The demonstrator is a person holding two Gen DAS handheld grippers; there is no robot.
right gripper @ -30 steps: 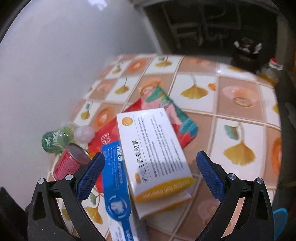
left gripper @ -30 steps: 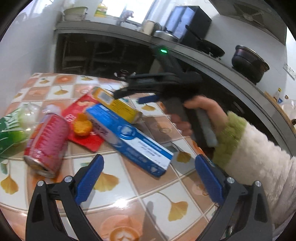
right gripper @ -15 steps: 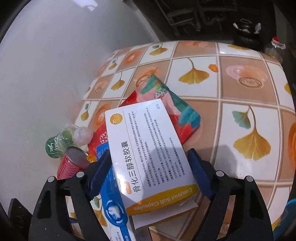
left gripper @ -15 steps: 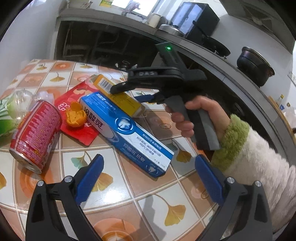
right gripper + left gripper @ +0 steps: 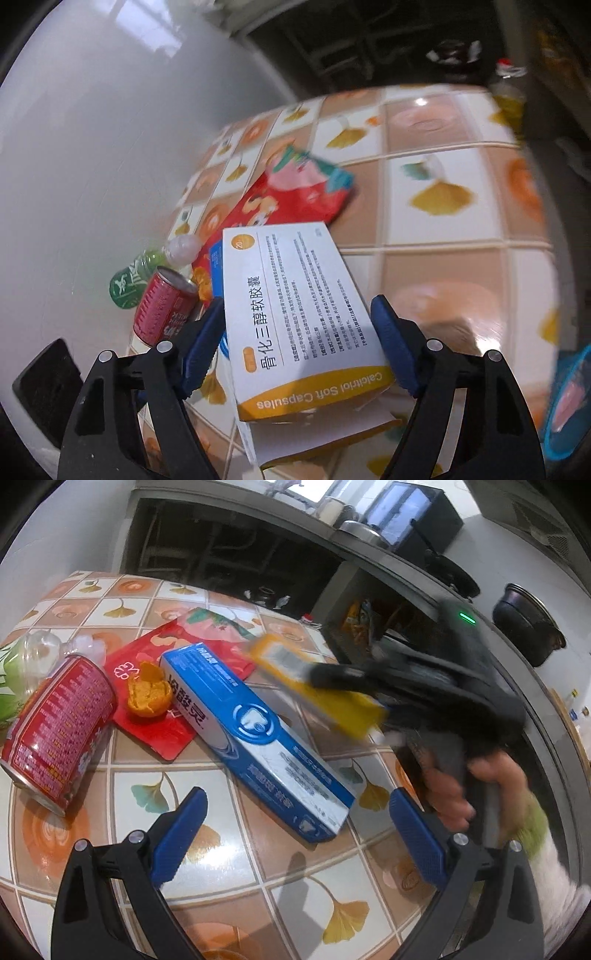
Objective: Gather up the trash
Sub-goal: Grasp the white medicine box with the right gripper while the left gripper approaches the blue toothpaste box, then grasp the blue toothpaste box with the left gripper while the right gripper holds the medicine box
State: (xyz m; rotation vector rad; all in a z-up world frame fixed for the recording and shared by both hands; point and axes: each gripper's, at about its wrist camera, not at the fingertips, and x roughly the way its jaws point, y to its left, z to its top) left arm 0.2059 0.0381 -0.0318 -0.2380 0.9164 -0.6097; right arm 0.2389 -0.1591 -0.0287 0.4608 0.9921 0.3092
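My right gripper point(image 5: 297, 345) has the capsule box point(image 5: 295, 306) between its pads, lifted clear of the table point(image 5: 258, 878). Below my open left gripper point(image 5: 295, 830) the toothpaste box point(image 5: 258, 738) lies slantwise on the table. Left of it a peel point(image 5: 147, 696) sits on a wrapper point(image 5: 155, 720). The can point(image 5: 55, 731) lies on its side further left, a bottle point(image 5: 133, 277) behind it.

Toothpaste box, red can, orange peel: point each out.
toothpaste box point(image 5: 255, 734): left wrist view, middle of its blue top face.
red can point(image 5: 61, 727): left wrist view, its printed side.
orange peel point(image 5: 149, 695): left wrist view, its inside.
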